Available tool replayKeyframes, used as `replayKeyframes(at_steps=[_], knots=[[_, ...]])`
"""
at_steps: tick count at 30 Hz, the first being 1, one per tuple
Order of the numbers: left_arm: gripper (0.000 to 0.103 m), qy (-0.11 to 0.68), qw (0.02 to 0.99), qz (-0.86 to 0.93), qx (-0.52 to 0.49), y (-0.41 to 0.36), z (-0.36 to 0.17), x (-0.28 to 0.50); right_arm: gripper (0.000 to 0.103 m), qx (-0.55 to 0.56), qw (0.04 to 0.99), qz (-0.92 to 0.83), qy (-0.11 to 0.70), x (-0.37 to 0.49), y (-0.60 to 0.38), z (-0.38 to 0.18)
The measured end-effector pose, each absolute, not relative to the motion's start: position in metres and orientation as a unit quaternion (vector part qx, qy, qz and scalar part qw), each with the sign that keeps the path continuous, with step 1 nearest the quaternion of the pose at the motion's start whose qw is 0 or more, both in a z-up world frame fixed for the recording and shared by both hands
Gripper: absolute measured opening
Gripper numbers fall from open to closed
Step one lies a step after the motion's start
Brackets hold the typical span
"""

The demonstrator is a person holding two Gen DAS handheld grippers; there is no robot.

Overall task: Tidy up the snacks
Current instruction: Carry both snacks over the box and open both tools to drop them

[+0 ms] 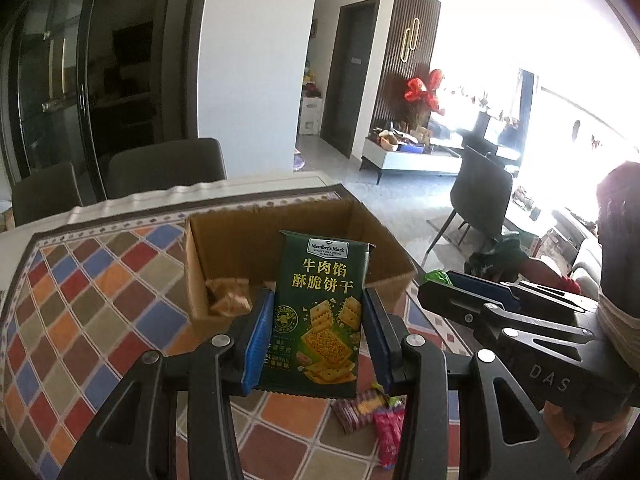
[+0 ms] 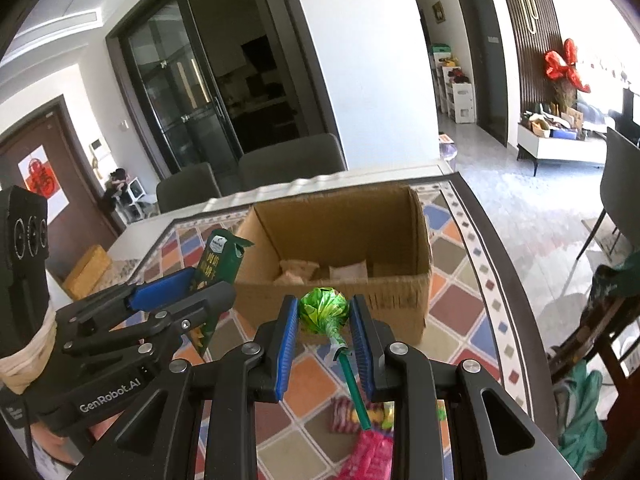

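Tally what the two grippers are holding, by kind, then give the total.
Green cracker packet, clamped in the left gripper: 1
Green-wrapped lollipop, clamped in the right gripper: 1
Total: 2

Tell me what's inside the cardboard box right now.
The cardboard box holds a few pale, tan snack packets lying on its floor. The near wall hides the front of the floor, and the cracker pack in the left tool blocks part of that view.
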State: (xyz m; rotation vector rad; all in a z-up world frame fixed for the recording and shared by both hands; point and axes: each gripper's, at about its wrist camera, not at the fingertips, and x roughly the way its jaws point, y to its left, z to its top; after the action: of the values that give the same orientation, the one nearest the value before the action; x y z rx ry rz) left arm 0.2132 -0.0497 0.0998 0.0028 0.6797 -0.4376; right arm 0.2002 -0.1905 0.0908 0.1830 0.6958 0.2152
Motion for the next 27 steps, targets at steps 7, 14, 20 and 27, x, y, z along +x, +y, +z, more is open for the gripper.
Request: replayKeyframes(at_steps=[7,14,20,27], knots=[[0.043,0.333,0.919,-0.208,0.001,-0.047,0.107,0.245,0.028,0.08,0.933,0.098,0.337,0.23,-0.189,0.101],[0.043,0.347,0.916,-0.204,0.003,-0.045,0.107,0.281,0.028,0.072,0.93,0.102,0.347,0.263,-0.186,0.104],[0.043,0.367,0.909,-0.198,0.004,-0.046,0.097,0.312,0.028,0.066,0.923,0.103,0.366,0.29,-0.183,0.099],[0.05,0.382,0.908,-0.172,0.019,-0.047,0.086,0.328,0.028,0.061,0.916,0.092,0.386,0.315,-0.181,0.089]])
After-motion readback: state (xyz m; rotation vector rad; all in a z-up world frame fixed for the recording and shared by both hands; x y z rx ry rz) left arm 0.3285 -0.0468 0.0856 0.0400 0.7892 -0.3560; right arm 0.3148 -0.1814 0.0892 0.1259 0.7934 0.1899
